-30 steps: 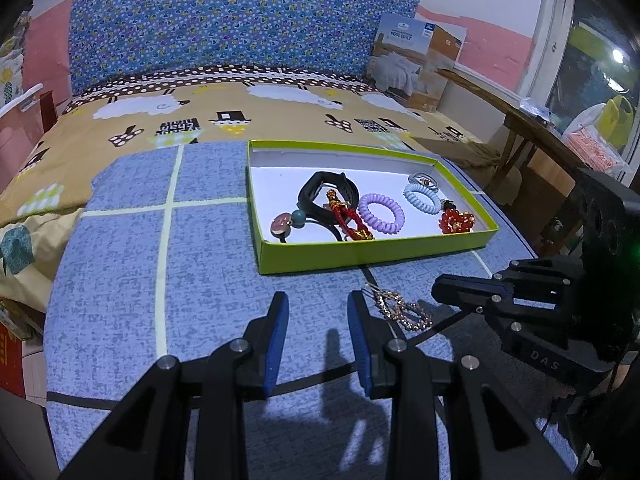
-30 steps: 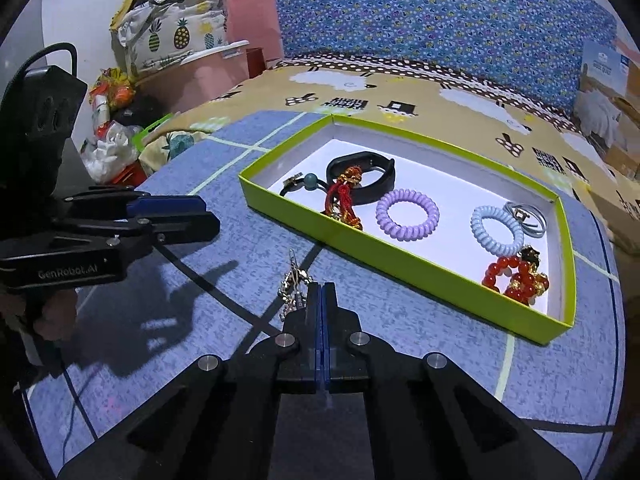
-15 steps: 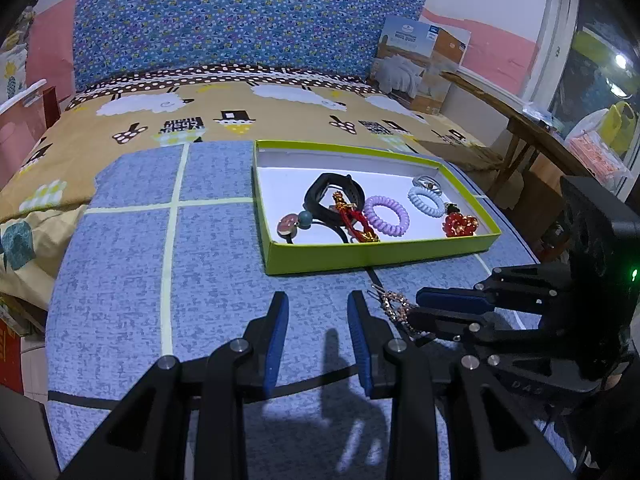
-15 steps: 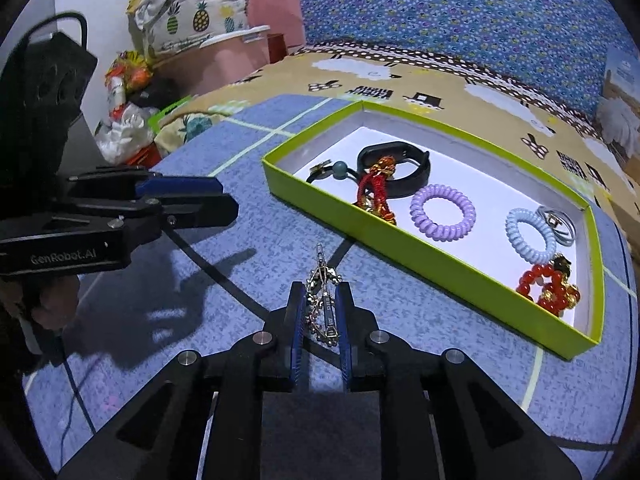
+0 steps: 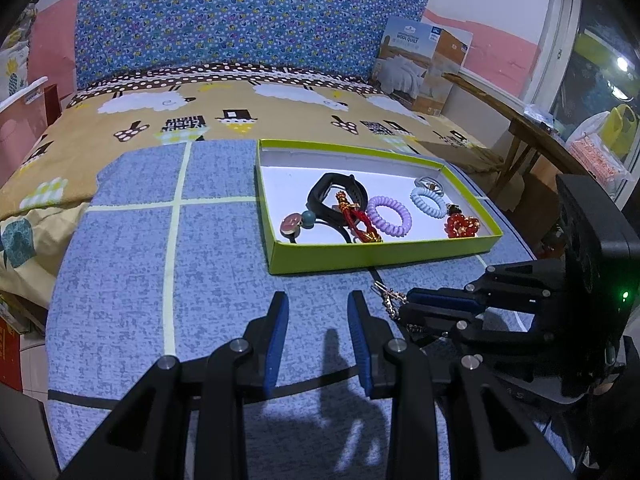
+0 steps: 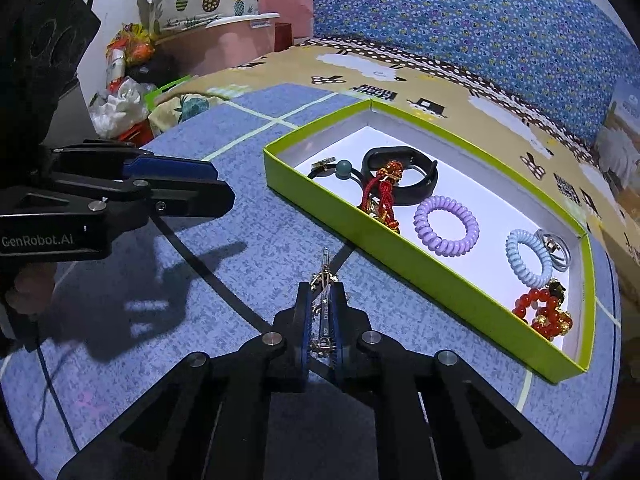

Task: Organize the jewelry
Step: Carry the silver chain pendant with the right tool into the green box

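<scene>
A sparkly hair clip [image 6: 324, 280] sits between my right gripper's [image 6: 322, 292] narrowly parted jaws, just above the blue cloth; whether they press on it I cannot tell. It shows in the left wrist view [image 5: 386, 298] poking from the right gripper [image 5: 408, 308]. The lime green box [image 6: 400, 256] beyond holds a black band [image 6: 416, 190], red-gold charm [image 6: 380, 196], purple coil tie [image 6: 446, 226], blue coil tie [image 6: 526, 258], red beads [image 6: 544, 312] and a bead tie [image 6: 342, 169]. My left gripper [image 5: 318, 320] is open and empty, left of the right one.
The blue cloth [image 5: 160, 264] with pale grid lines covers the surface. Behind it lies a yellow sheep-print bedspread [image 5: 240, 112] and a blue headboard [image 5: 240, 20]. A wooden table [image 5: 520, 128] stands right. Bags and clutter [image 6: 128, 92] sit at far left.
My right gripper went from fully shut behind the clip to slightly parted around it, and has moved closer to the green box. The left gripper stayed open and almost still.
</scene>
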Tool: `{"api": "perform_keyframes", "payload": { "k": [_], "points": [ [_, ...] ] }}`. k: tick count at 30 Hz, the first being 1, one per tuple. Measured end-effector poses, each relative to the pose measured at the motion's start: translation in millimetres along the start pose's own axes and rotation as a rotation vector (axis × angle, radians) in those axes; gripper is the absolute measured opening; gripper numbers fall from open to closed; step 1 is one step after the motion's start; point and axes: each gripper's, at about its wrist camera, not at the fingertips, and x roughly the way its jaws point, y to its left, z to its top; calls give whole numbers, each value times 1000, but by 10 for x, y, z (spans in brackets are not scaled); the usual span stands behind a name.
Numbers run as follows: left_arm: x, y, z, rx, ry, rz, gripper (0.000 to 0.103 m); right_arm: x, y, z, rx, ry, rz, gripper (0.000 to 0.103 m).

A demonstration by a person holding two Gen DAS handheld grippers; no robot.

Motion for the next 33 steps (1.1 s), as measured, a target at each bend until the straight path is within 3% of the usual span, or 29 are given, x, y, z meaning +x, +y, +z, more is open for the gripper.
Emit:
{"api": "perform_keyframes", "payload": {
  "k": [2,3,22,33],
  "points": [
    [5,-4,-2,2,2,-3,32,-2,8,0,-3,0,-6,8],
    [7,-10,-4,3,2,-4,32,-12,9,-3,-1,-4,-7,3],
    [64,-196,15,44,8,-8,32,-270,-176,-64,113,-72,28,3],
    [119,-336,345,70,-52,9,32,-459,-456,97,201,-152,5,3]
  ]
}}
